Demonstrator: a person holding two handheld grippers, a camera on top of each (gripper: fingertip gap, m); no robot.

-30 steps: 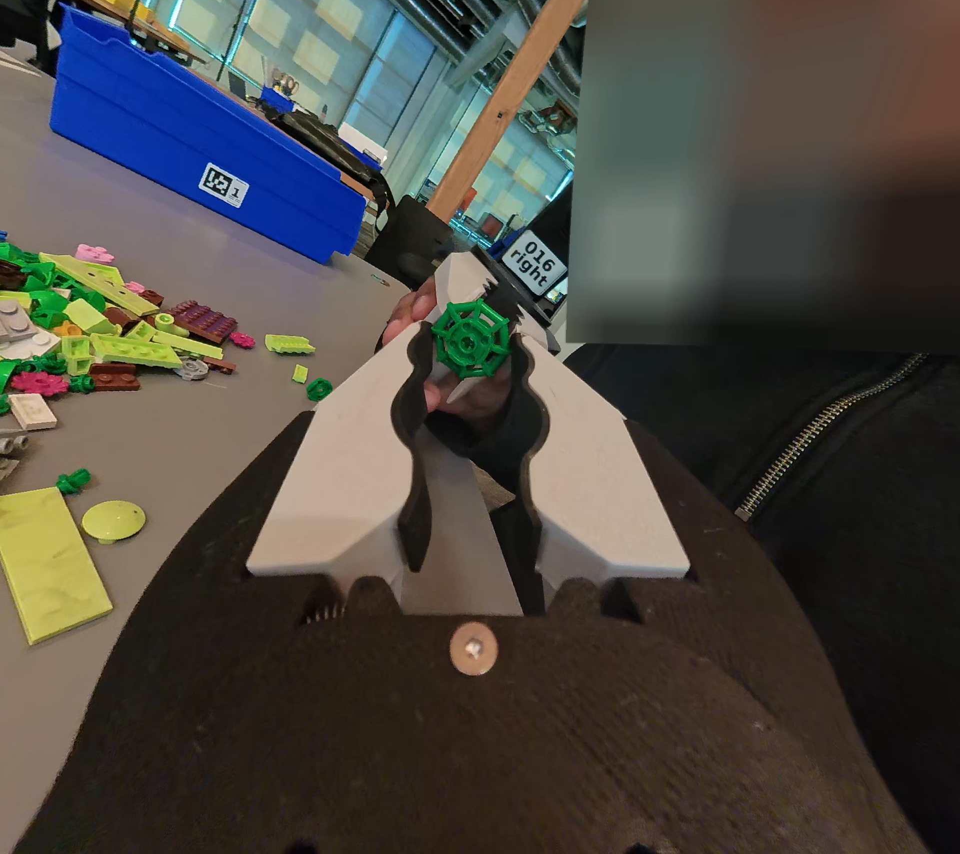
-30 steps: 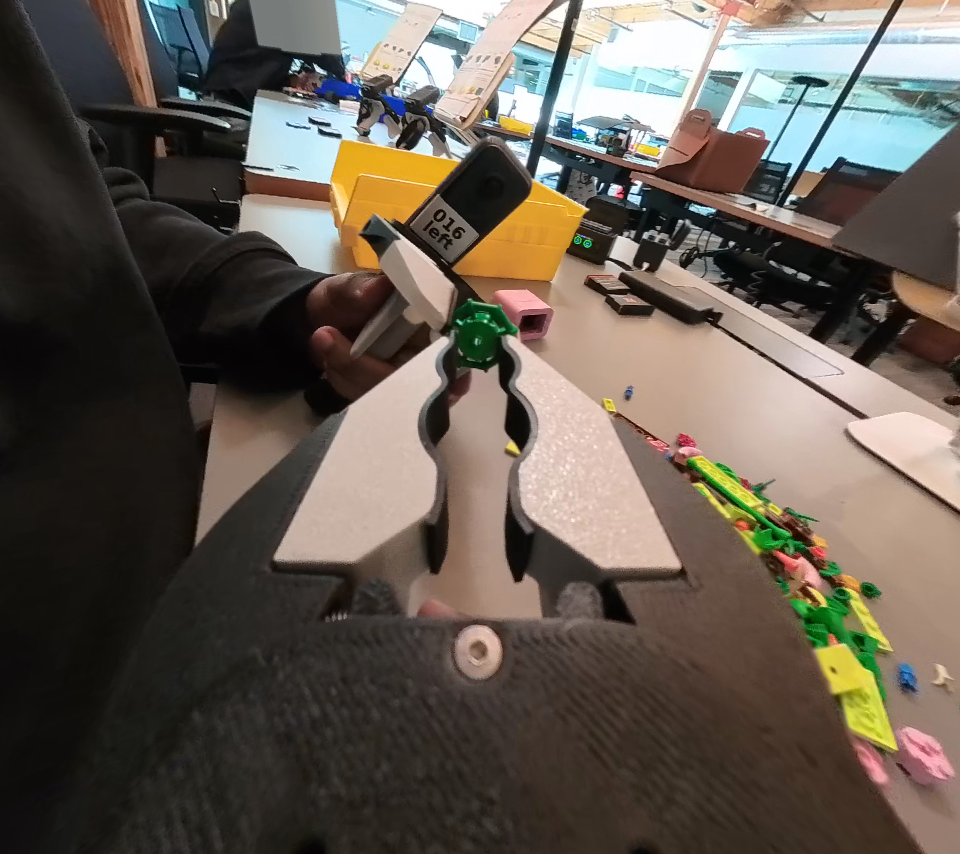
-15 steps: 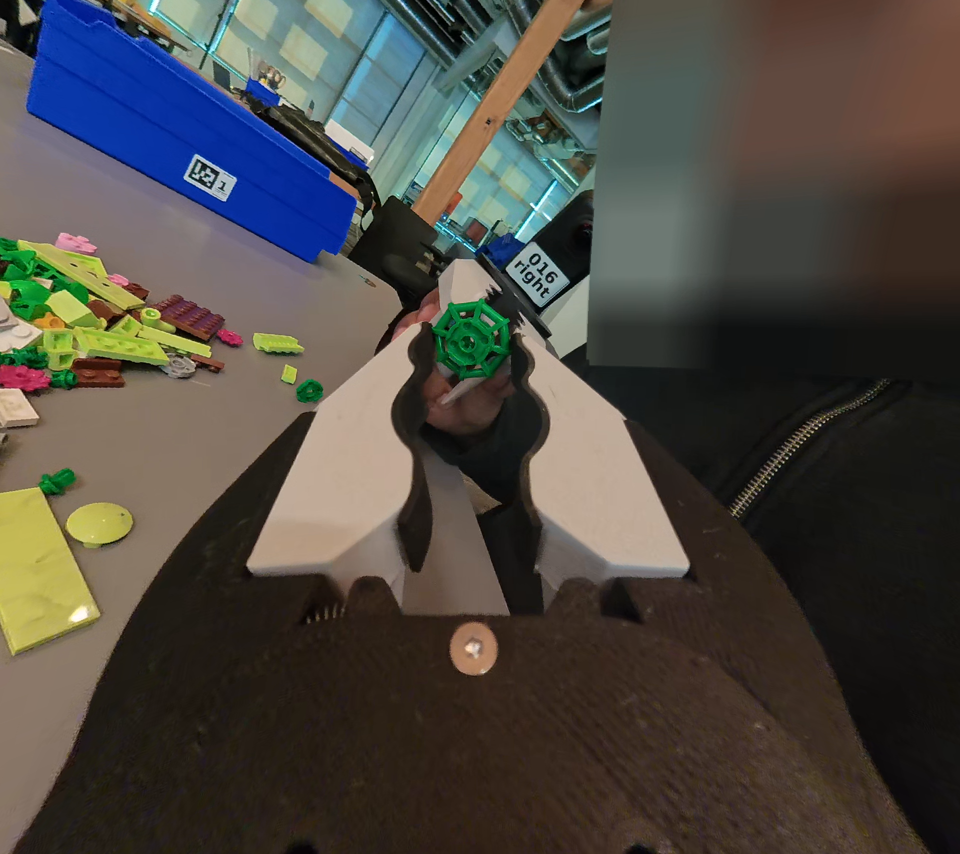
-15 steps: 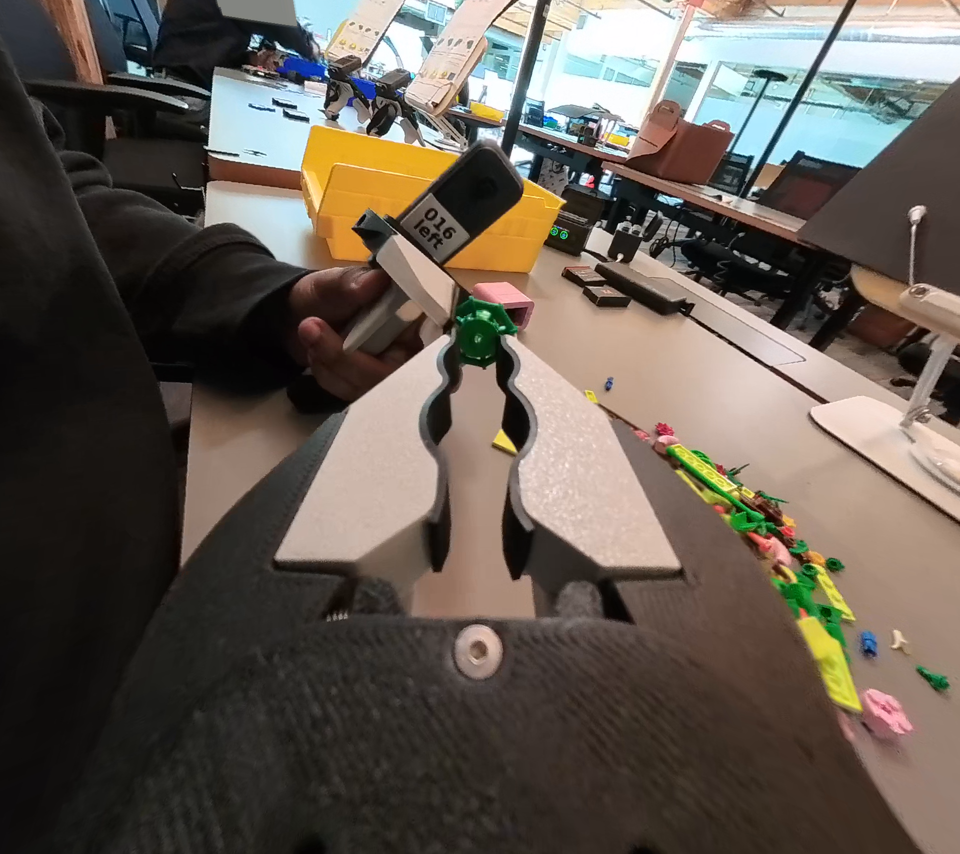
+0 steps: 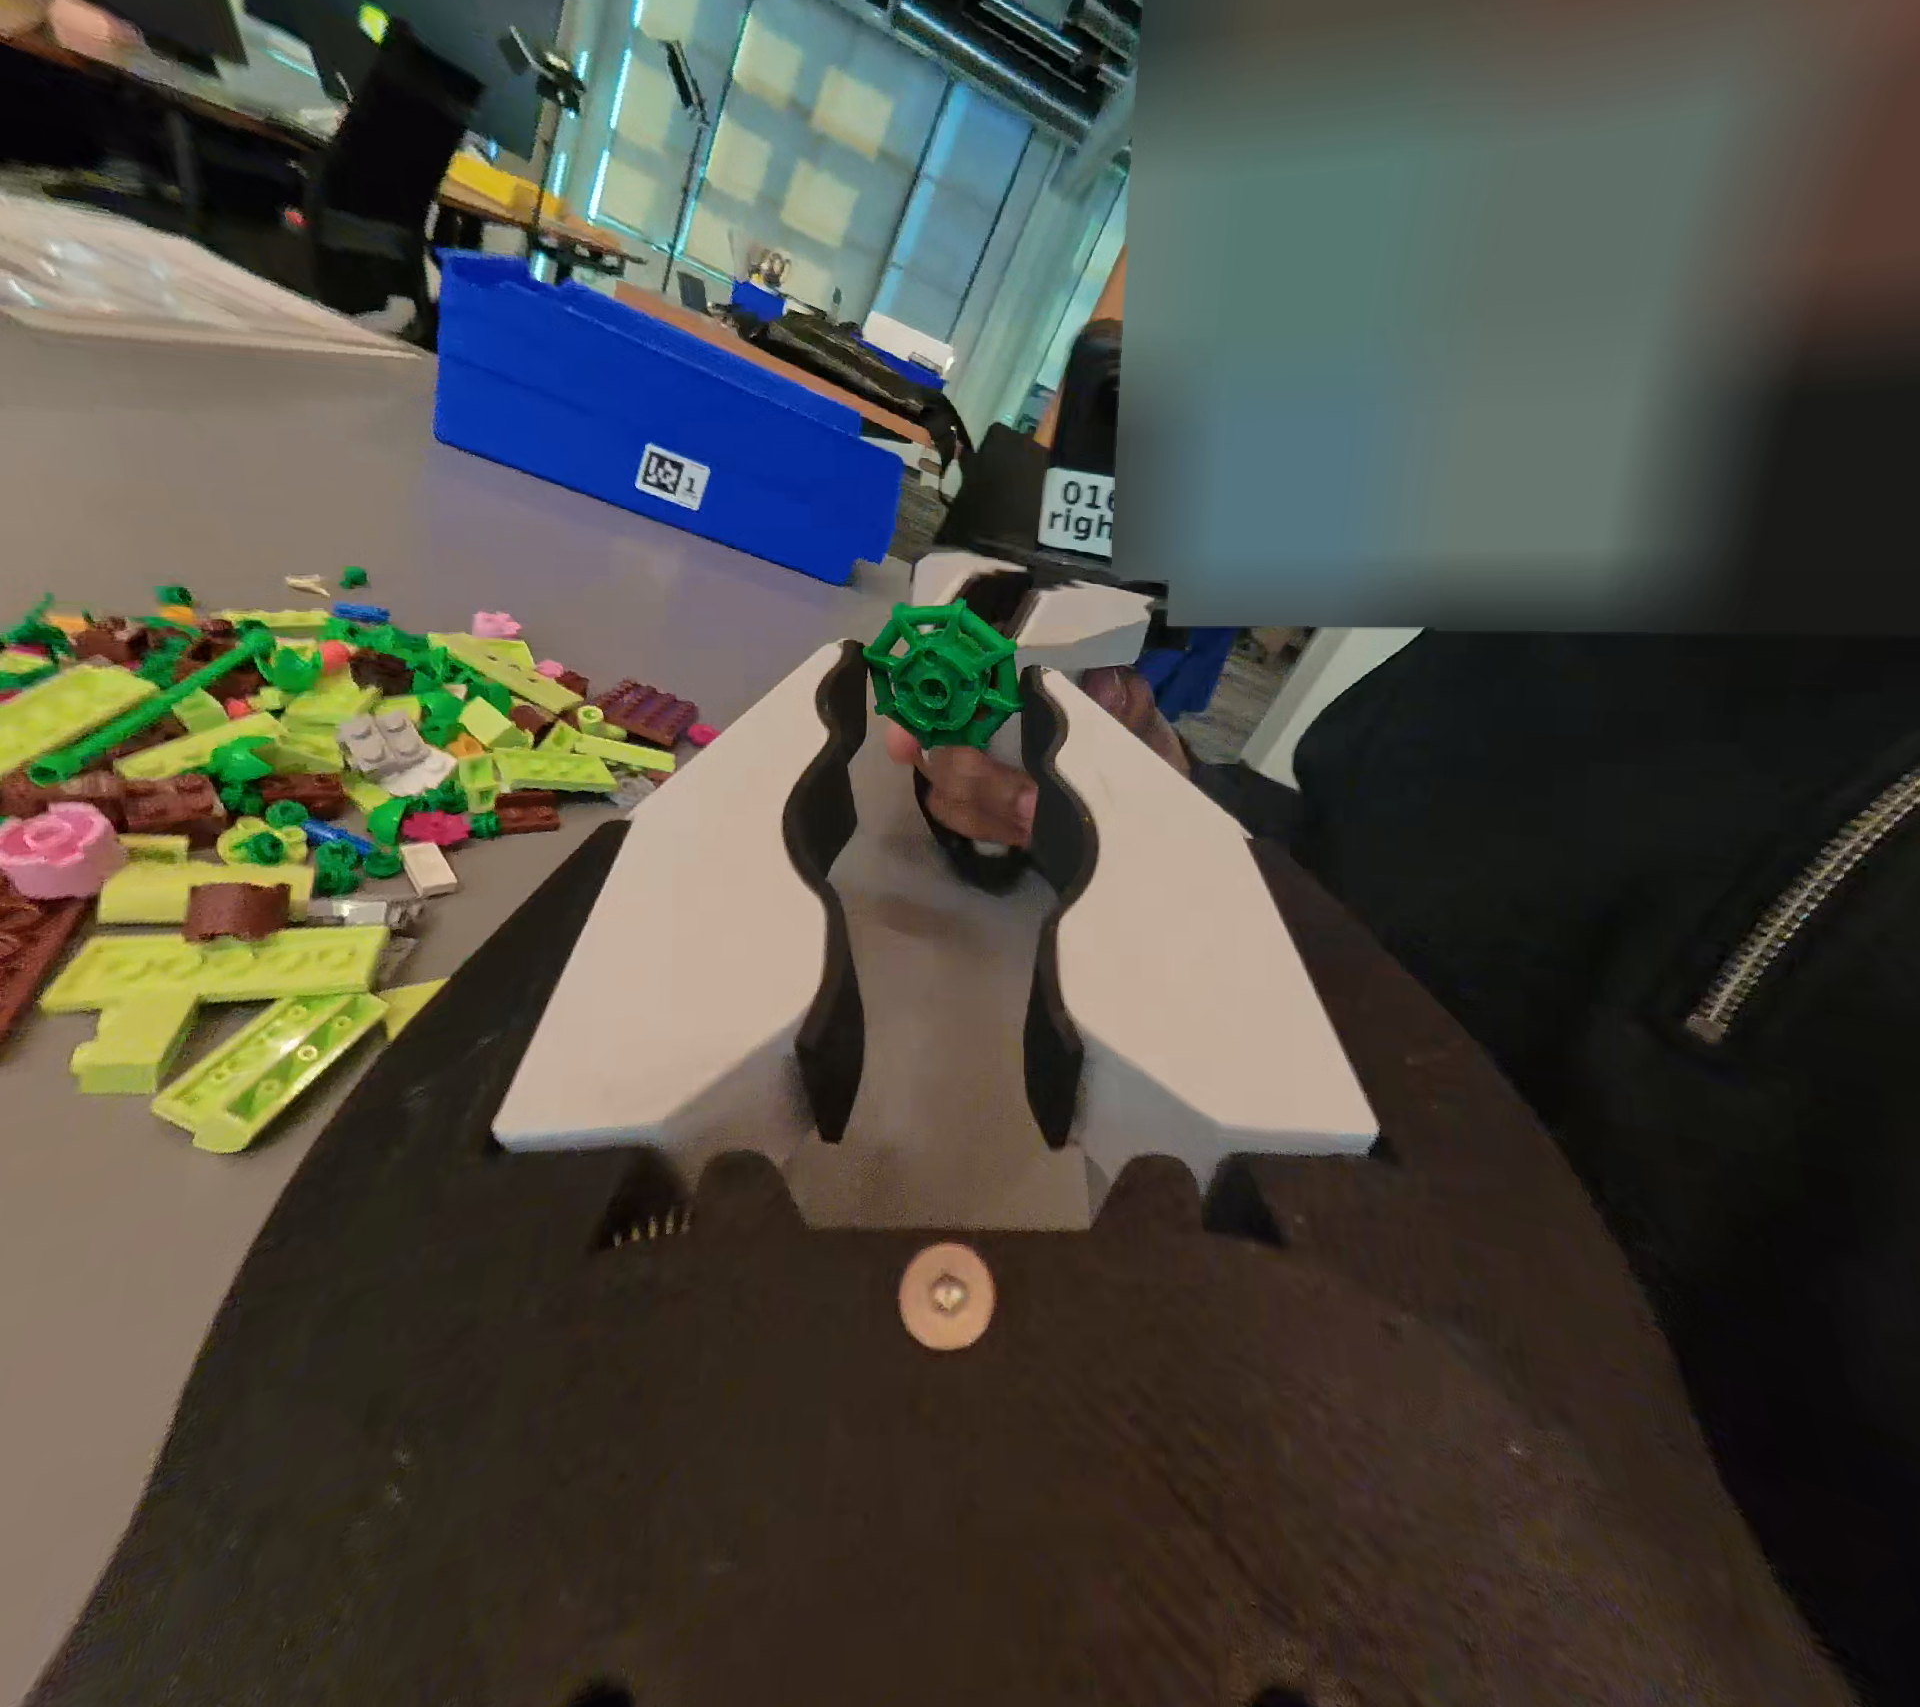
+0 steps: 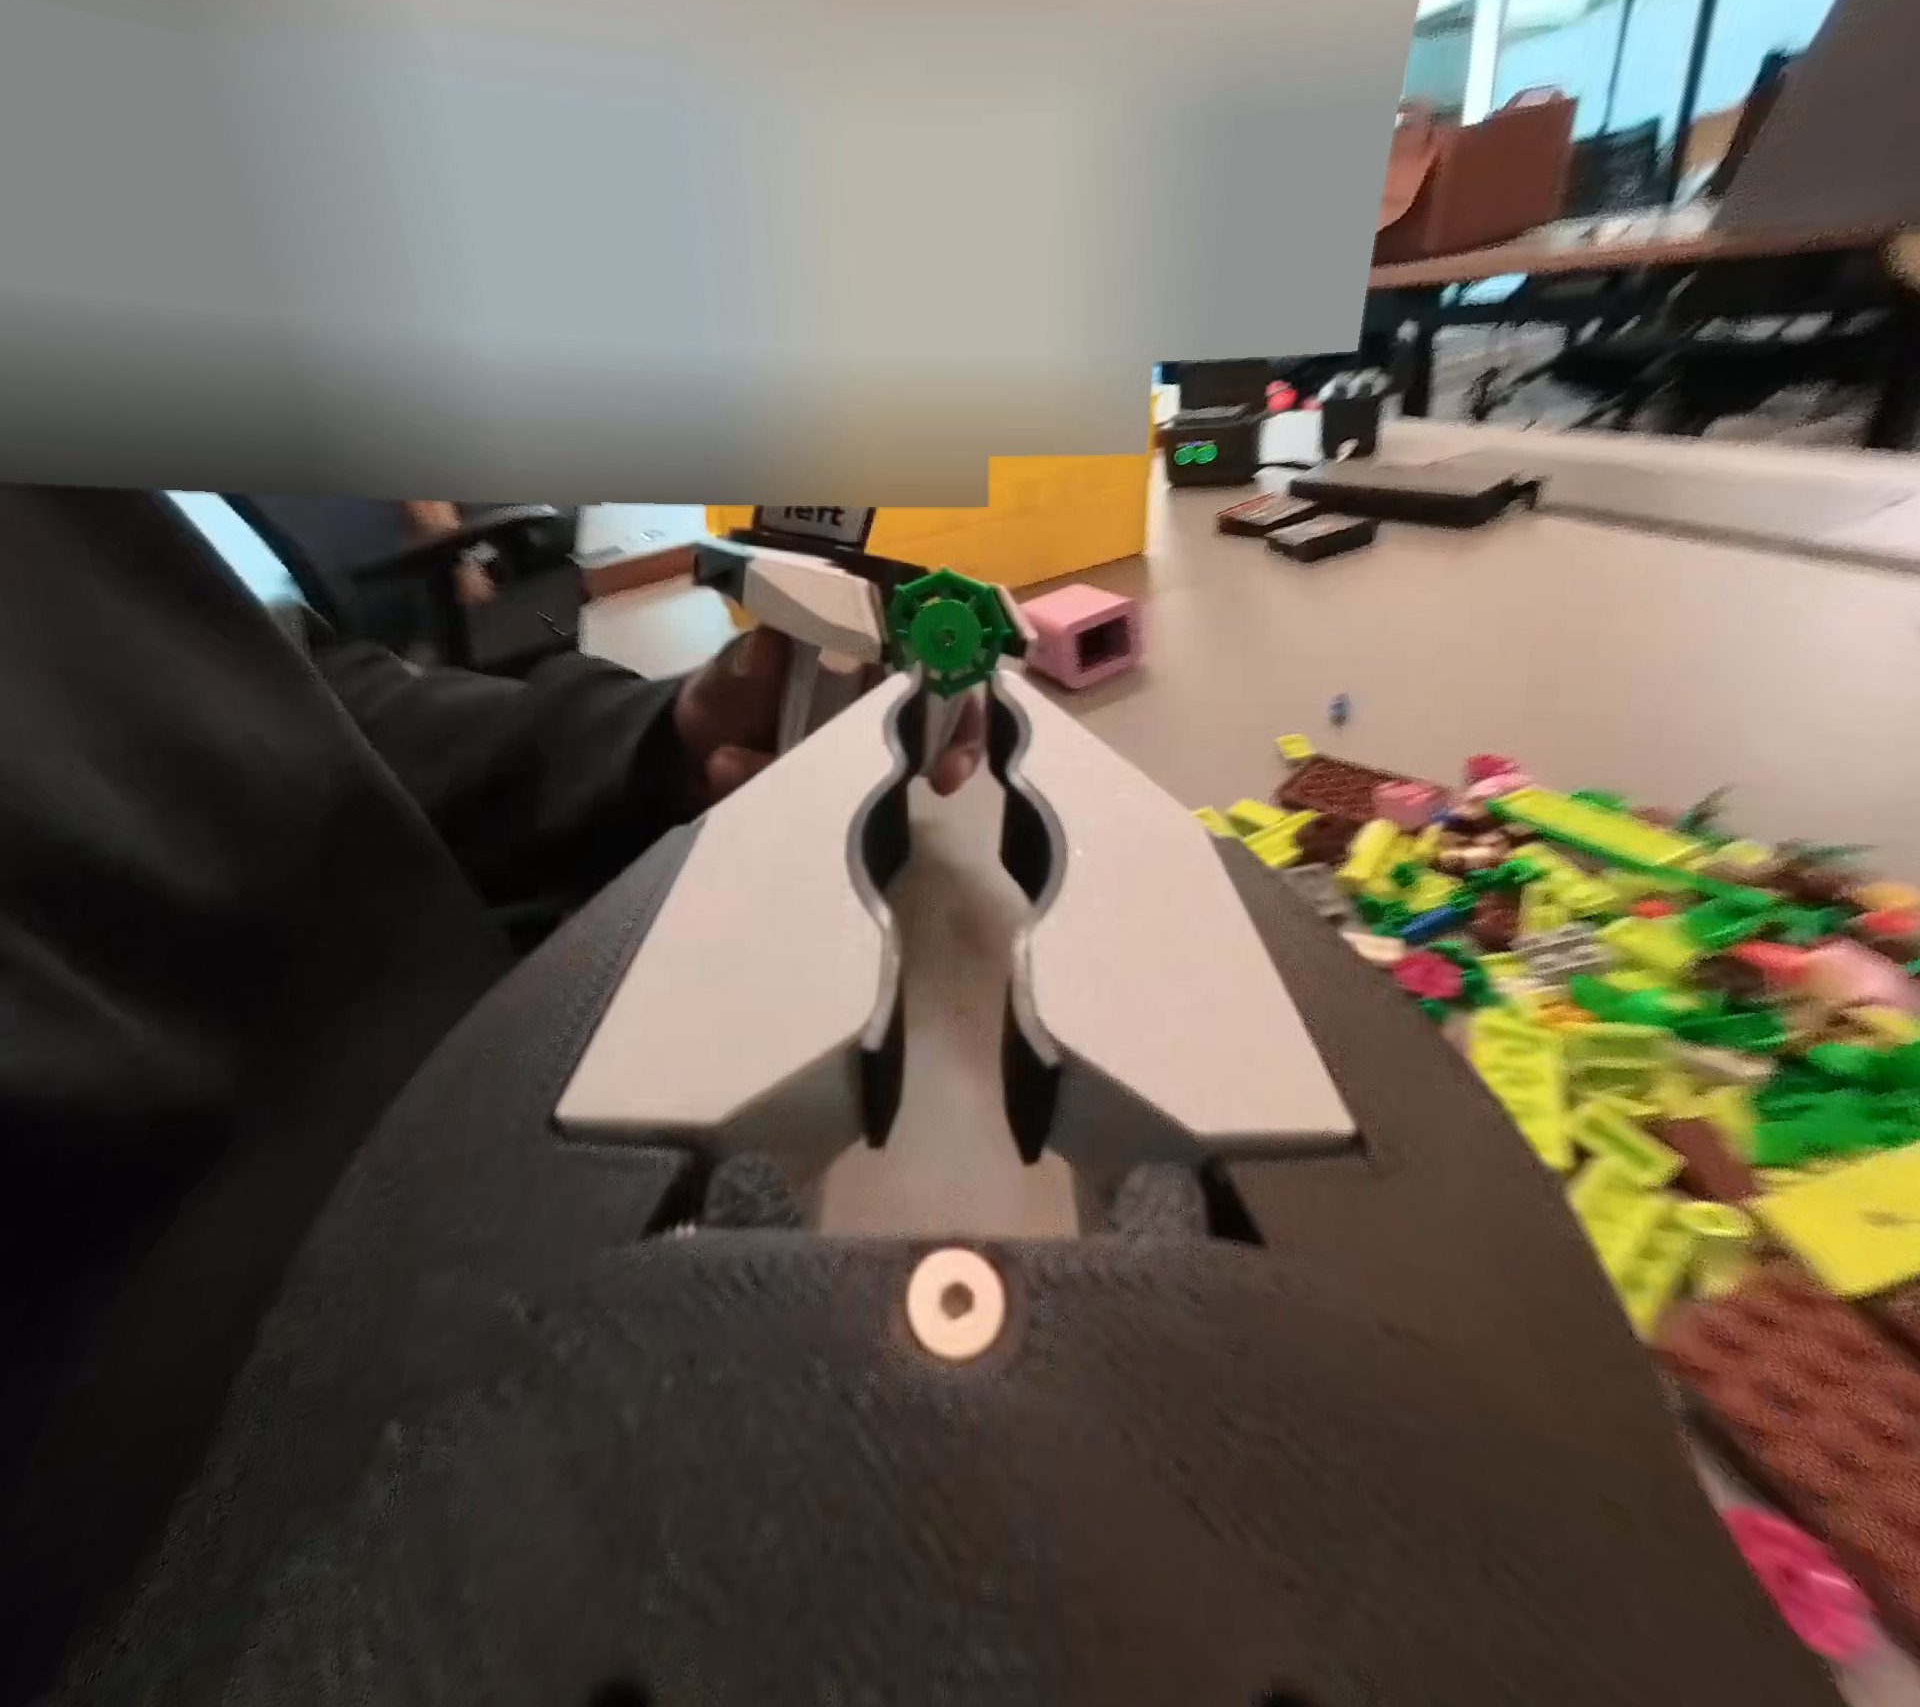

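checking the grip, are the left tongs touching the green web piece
Touching. In the left wrist view the left tongs are closed on the green web piece, its rim pressed against both fingertips with no gap on either side.

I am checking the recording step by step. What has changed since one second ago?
Both grippers swung lower toward the brick pile, which now looks nearer. The left gripper and right gripper stay shut on the green wheel piece, tip to tip. Nothing was let go.

Left gripper (image 5: 943, 689) and right gripper (image 6: 948, 693) tip to tip above table, fingers nearly closed.
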